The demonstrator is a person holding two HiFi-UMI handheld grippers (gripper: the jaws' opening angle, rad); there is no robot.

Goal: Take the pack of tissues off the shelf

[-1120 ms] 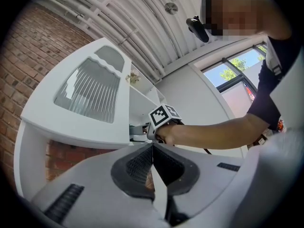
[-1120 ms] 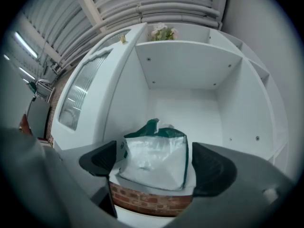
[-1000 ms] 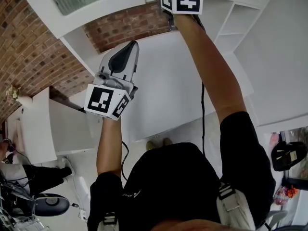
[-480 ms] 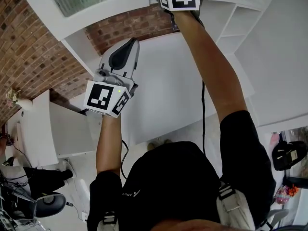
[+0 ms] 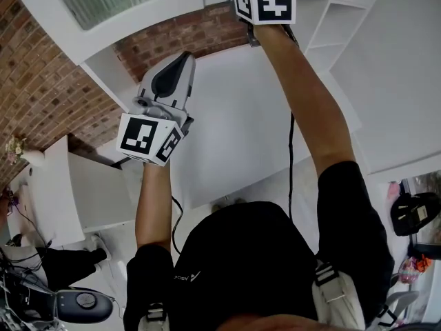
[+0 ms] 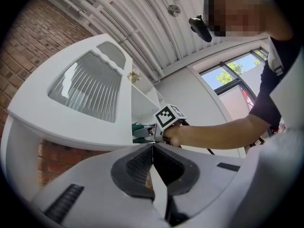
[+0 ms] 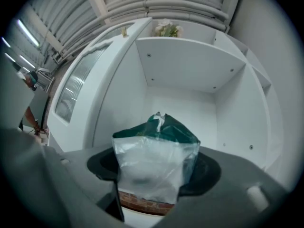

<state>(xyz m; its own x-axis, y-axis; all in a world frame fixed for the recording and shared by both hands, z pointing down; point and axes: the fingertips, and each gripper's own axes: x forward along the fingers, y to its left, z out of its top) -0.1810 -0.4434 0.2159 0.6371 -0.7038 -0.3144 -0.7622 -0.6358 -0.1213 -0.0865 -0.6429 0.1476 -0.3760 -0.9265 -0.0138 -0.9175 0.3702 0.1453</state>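
Note:
The pack of tissues (image 7: 161, 127), clear plastic with a dark green top, stands in a white shelf compartment (image 7: 190, 65) high up. My right gripper (image 7: 154, 167) is raised into that compartment, its jaws closing with the pack between them and both pads against its sides. In the head view only the right gripper's marker cube (image 5: 265, 2) shows at the top edge. The left gripper view shows the green pack (image 6: 138, 131) in front of that cube. My left gripper (image 5: 185, 55) is held up lower and to the left, shut and with nothing in it (image 6: 153, 148).
A white cabinet door with a ribbed glass pane (image 6: 90, 84) juts out left of the shelf. A brick wall (image 5: 41, 81) runs behind on the left. Flowers (image 7: 166, 29) sit on top of the shelf unit. More white compartments (image 5: 337, 26) lie to the right.
My left gripper has drifted slightly up and to the left. The right gripper's cube has stayed at the shelf, shifting only a little.

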